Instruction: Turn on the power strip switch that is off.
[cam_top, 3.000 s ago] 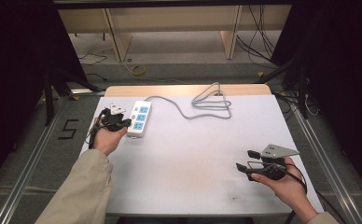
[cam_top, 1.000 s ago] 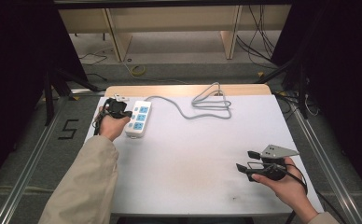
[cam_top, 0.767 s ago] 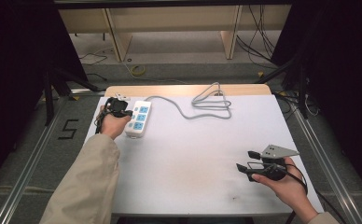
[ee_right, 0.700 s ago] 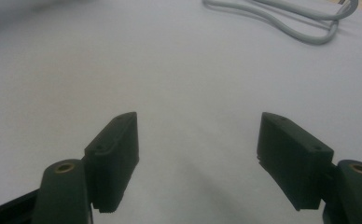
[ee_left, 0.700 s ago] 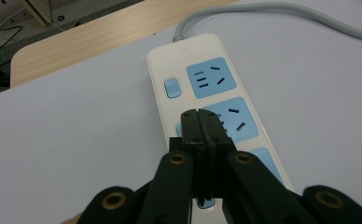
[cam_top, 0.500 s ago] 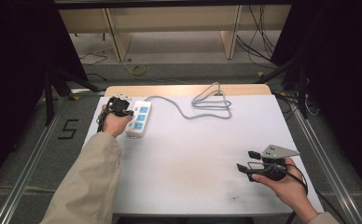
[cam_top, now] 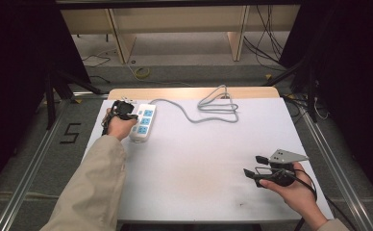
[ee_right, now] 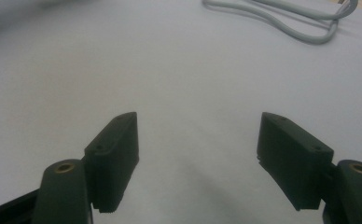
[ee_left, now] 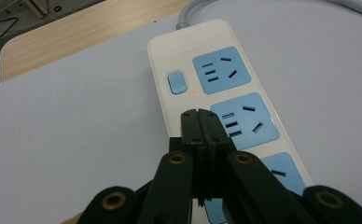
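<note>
The power strip (cam_top: pixel 142 122) lies on the table (cam_top: pixel 199 159) near its far left corner; its cable (cam_top: pixel 213 103) loops to its right, seemingly reaching the table's far edge.

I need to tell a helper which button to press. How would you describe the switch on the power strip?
On the white table, the power strip lies near its far left corner. The switch sits at the strip's cable end, beside the first socket: one small plain blue button, without slots.

I note the power strip (ee_left: pixel 216 112) as smooth, glossy cream plastic with matt blue socket faces. The bench (cam_top: pixel 199 159) carries a matt white sheet, probably paper; its far edge shows pale wood. Both tongs (ee_right: pixel 198 158) look matt black plastic.
</note>
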Demonstrator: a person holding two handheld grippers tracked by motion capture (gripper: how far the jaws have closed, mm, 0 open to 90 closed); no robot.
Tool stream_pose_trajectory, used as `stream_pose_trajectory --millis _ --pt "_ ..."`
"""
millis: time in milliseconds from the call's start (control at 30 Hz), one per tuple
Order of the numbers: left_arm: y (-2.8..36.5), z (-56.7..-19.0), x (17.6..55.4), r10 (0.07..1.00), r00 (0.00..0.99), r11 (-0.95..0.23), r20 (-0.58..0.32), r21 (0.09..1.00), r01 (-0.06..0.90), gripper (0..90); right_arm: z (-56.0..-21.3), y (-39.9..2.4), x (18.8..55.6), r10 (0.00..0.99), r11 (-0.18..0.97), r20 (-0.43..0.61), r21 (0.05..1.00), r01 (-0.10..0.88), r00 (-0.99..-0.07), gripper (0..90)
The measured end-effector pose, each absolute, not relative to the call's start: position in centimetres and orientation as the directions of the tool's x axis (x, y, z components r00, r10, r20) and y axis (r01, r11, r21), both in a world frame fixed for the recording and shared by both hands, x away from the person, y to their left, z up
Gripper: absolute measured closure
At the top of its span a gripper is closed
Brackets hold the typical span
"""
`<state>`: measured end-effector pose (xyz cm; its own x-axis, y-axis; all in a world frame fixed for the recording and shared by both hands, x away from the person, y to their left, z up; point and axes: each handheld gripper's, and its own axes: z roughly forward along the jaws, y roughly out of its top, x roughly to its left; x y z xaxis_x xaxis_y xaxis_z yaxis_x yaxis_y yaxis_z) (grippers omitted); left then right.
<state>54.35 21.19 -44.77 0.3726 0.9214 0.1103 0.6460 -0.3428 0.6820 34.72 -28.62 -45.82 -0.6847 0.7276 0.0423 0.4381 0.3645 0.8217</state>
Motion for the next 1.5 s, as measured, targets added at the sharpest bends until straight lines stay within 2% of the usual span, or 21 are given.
stream_pose_trajectory --millis 1500 --pt "20.5 -45.2 55.7 0.917 0.377 -0.366 0.133 0.657 0.659 89.8 -45.8 -28.7 34.7 0.718 0.363 0.051 0.823 0.436 -0.694 29.7"
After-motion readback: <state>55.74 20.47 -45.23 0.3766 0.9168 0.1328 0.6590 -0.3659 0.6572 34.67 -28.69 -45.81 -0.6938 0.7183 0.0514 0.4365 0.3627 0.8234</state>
